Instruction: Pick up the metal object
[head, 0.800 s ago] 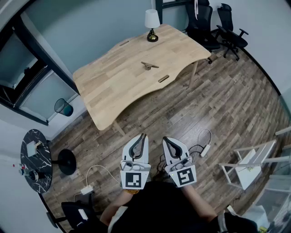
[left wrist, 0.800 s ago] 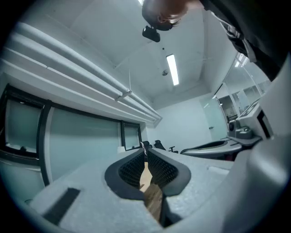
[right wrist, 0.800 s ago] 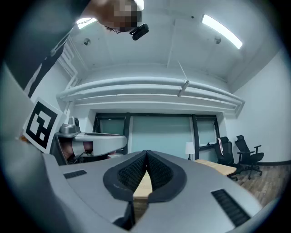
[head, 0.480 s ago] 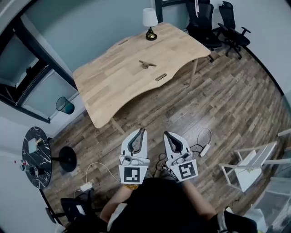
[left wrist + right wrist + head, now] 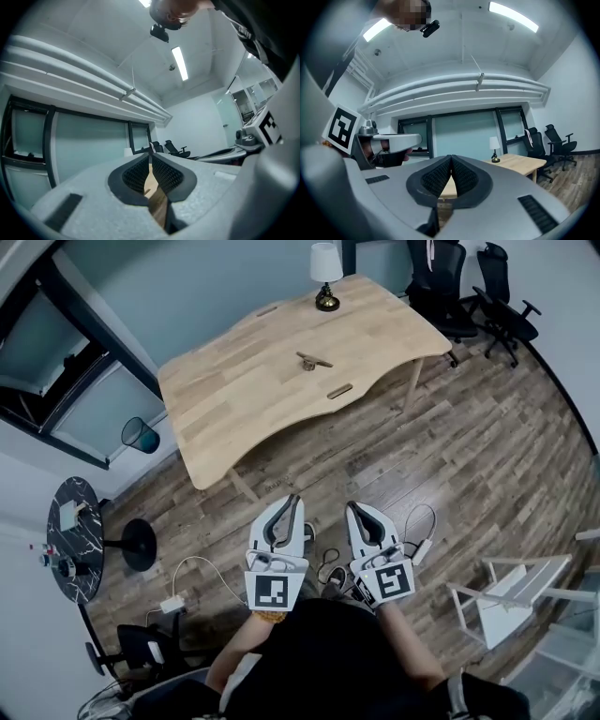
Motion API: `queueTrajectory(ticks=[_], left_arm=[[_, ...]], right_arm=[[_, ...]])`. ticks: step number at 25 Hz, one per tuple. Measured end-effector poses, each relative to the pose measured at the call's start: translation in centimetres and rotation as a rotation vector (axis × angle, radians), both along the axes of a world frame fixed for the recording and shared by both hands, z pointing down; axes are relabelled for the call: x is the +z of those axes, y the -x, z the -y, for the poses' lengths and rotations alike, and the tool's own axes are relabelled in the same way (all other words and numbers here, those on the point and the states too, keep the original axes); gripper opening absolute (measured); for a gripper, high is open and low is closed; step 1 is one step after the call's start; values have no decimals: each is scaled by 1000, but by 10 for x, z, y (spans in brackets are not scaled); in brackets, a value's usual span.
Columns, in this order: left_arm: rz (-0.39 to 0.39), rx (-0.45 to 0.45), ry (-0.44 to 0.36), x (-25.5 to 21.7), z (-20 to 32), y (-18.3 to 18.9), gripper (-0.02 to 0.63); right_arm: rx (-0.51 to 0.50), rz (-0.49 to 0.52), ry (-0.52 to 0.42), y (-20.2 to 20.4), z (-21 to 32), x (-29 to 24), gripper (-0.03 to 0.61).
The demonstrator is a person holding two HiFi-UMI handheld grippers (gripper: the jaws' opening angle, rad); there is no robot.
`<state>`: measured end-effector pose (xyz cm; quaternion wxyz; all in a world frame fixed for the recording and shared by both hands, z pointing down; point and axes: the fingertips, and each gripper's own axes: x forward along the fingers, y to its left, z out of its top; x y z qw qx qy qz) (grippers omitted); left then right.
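Observation:
The metal object (image 5: 311,361), a small bronze-coloured piece with a long thin arm, lies near the middle of a light wooden table (image 5: 234,409) far ahead in the head view. My left gripper (image 5: 292,502) and right gripper (image 5: 355,511) are held side by side low over the floor, well short of the table. Both are shut with nothing between their jaws. In the left gripper view the left gripper (image 5: 150,156) has its tips together, and in the right gripper view the right gripper (image 5: 451,158) likewise. The object is hidden in both gripper views.
A white-shaded lamp (image 5: 325,276) stands at the table's far edge. Black office chairs (image 5: 473,292) stand at the far right, a blue bin (image 5: 140,435) left of the table, a round black side table (image 5: 73,549) at left. Cables (image 5: 417,545) lie on the wood floor; a white rack (image 5: 511,592) stands right.
The table and room have slid slightly right and down in the head view. Both grippers stay shut and close together, a little lower in the frame.

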<state>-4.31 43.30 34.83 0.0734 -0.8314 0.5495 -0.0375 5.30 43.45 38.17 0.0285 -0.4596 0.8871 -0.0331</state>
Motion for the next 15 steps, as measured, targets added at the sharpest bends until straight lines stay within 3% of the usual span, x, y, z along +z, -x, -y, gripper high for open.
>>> queueTrajectory(ticks=[5,10,15], left_arm=[[7,1,2,9,40,0,35],[-40,2,14,14,92,0,35],[-73,11,-31,2,151,9,35]], right_arm=[[-11,-18,-3,1,38,4,2],[-23,-45,-3,6,83,1,2],[-61,-107,-10,22,135,-7,2]])
